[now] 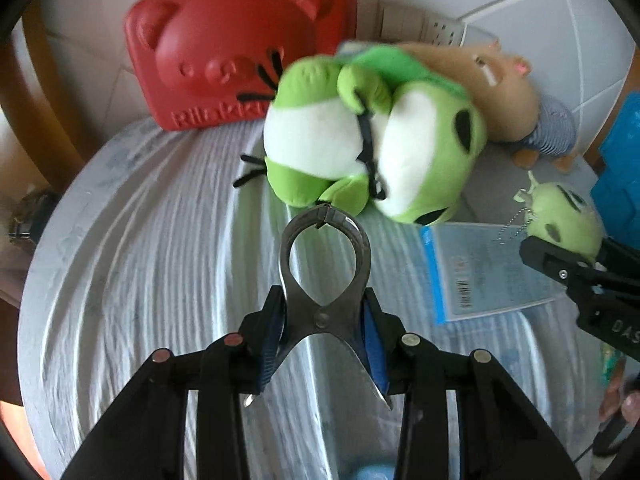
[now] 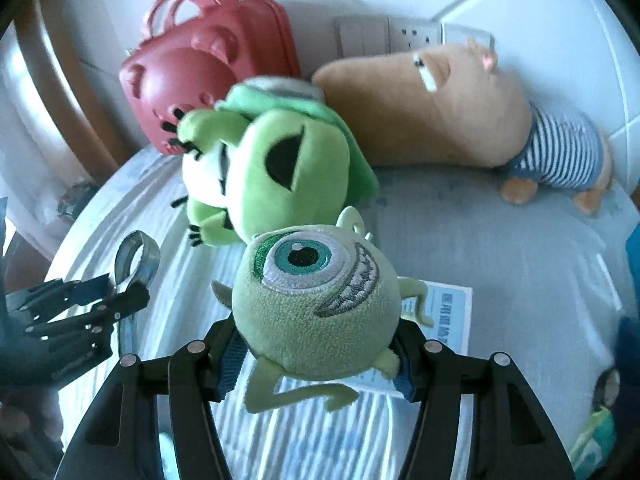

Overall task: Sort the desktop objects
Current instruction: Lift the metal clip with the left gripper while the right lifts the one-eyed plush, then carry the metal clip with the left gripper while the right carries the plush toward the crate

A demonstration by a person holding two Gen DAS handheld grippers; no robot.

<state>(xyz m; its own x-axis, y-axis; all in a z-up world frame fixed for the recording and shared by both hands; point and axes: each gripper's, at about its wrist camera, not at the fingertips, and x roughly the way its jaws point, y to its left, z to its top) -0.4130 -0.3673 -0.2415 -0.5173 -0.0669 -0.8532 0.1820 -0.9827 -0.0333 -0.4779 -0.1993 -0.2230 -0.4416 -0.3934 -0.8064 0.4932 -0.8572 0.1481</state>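
My left gripper [image 1: 323,320] is shut on the handles of a steel spring clip [image 1: 362,252], blue pads pressing both sides. The clip's ring-shaped jaws meet right at a foot of the green frog plush [image 1: 416,148]; I cannot tell whether they touch it. My right gripper [image 2: 318,340] is shut on a small green one-eyed monster plush [image 2: 316,300], lifted above the table. From the right wrist view the left gripper [image 2: 116,300] and clip [image 2: 150,254] are at the left, the frog plush [image 2: 280,176] just behind the monster. The right gripper [image 1: 576,260] with the monster plush [image 1: 568,220] shows at the right.
A round white table [image 1: 140,240] carries everything. A red bear-faced case [image 1: 224,40] leans at the back wall, a tan plush in striped clothes [image 2: 420,112] lies back right, and a blue-edged card [image 2: 444,308] lies flat below the monster. A blue box [image 1: 620,168] stands at the right edge.
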